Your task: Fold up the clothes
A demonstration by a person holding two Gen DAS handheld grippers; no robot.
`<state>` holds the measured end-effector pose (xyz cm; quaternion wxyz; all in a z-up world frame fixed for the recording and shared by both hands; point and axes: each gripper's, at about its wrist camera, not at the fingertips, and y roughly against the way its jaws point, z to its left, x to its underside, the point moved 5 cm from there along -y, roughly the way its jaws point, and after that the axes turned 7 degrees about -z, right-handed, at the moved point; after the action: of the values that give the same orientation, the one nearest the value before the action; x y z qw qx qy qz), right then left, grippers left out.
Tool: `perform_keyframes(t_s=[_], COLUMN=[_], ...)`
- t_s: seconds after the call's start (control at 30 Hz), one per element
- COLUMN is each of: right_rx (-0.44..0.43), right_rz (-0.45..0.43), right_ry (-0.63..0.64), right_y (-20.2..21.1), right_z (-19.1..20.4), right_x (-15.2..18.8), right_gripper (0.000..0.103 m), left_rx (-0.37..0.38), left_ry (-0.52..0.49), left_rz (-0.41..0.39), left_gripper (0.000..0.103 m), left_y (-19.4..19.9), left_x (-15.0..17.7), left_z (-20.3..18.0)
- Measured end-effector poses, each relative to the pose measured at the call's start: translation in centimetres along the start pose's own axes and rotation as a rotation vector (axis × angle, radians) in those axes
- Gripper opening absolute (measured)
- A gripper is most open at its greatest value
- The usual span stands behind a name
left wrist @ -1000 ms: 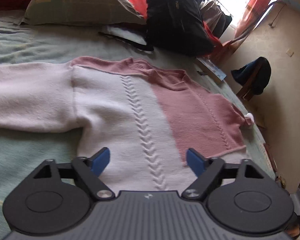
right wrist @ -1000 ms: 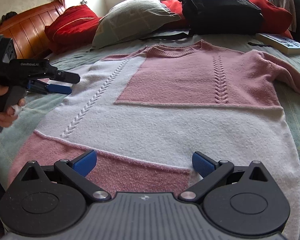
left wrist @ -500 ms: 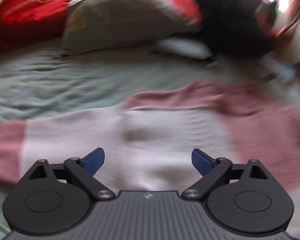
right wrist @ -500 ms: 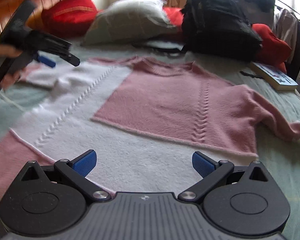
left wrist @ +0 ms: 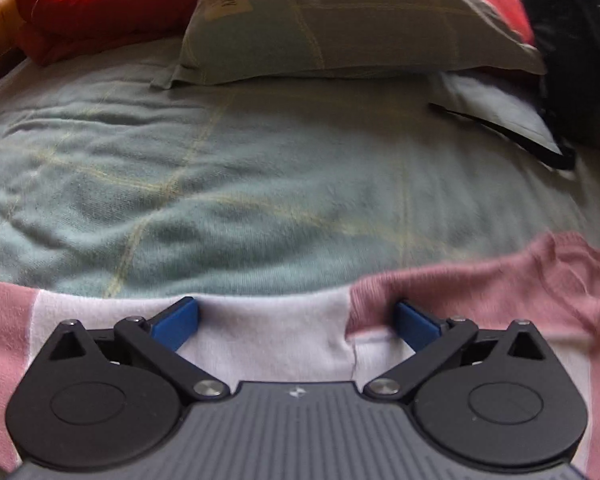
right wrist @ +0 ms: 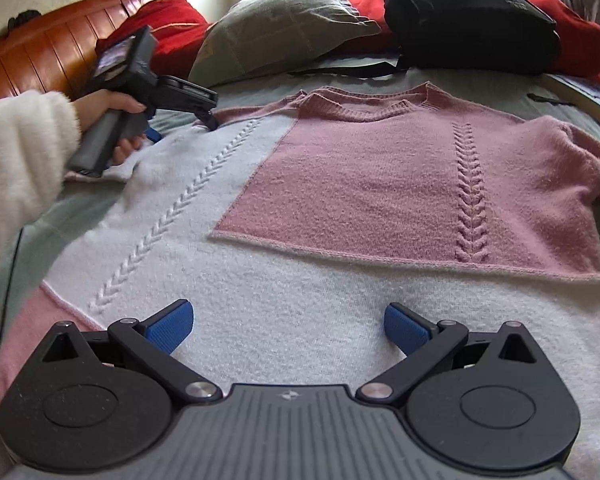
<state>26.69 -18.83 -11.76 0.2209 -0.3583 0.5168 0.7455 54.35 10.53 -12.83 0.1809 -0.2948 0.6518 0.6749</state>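
— Jaws on our left gripper (left wrist: pixel 296 322) had just spread wide over the sweater's (right wrist: pixel 340 208) shoulder; the right gripper (right wrist: pixel 289 326) gaped near the hem, nothing grasped.

— Spread flat on the bed (left wrist: pixel 220 184), it looked soft and floppy; we judged the shoulder seam the best pinch.

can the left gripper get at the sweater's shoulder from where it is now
Probably yes. The left gripper is open right over the sweater at the white shoulder, pads on either side of the fabric edge. Nothing lies between them; the pillow and backpack sit well clear.
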Motion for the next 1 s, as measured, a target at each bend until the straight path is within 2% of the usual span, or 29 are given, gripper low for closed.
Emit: perform_keyframes(t_s=[0.1,0.13,0.2,0.27,0.47,0.5,0.6,0.73,0.87,1.0], right_rx=[-0.017,-0.024,-0.031,-0.035,-0.036,-0.037,-0.039,-0.037,-0.035,-0.044], right_rz=[-0.01,-0.012,-0.015,-0.018,-0.024,-0.024,-0.024,-0.023,-0.024,-0.019], right_ry=[-0.007,-0.013,-0.024,-0.033,-0.034,-0.033,-0.03,-0.023,-0.025,-0.056], right_y=[0.3,0.4,0.6,0.7,0.5,0.5,0.4,0.3,0.6,1.1], right_z=[-0.2,-0.2,-0.4,-0.4,-0.4,-0.4,-0.4,-0.4,-0.3,0.0], right_x=[0.1,0.1,0.0,0.0,0.1,0.1,0.2,0.2,0.2,0.0], right_gripper=[0.103,0.103,0.103,0.103,0.103,0.103,0.103,0.103,0.103,0.103], left_rx=[0.017,0.046,0.123,0.235,0.466,0.436,0.416,0.387,0.413,0.414], left_ry=[0.003,0.002,0.01,0.011,0.004,0.006,0.037,0.069,0.066,0.037], left_rz=[-0.014,-0.023,-0.012,0.022,0.09,0.079,0.02,0.015,0.006,-0.016], left_gripper=[0.1,0.1,0.1,0.101,0.101,0.101,0.102,0.101,0.1,0.102], left_y=[1.5,2.4,4.4,6.1,5.5,4.4,2.1,0.6,3.7,8.0], left_x=[-0.5,-0.5,0.2,1.4,4.7,4.4,2.5,0.5,-0.1,-0.6], left_z=[-0.3,-0.5,-1.3,-2.6,-6.5,-6.7,-7.0,-7.0,-6.3,-3.4])
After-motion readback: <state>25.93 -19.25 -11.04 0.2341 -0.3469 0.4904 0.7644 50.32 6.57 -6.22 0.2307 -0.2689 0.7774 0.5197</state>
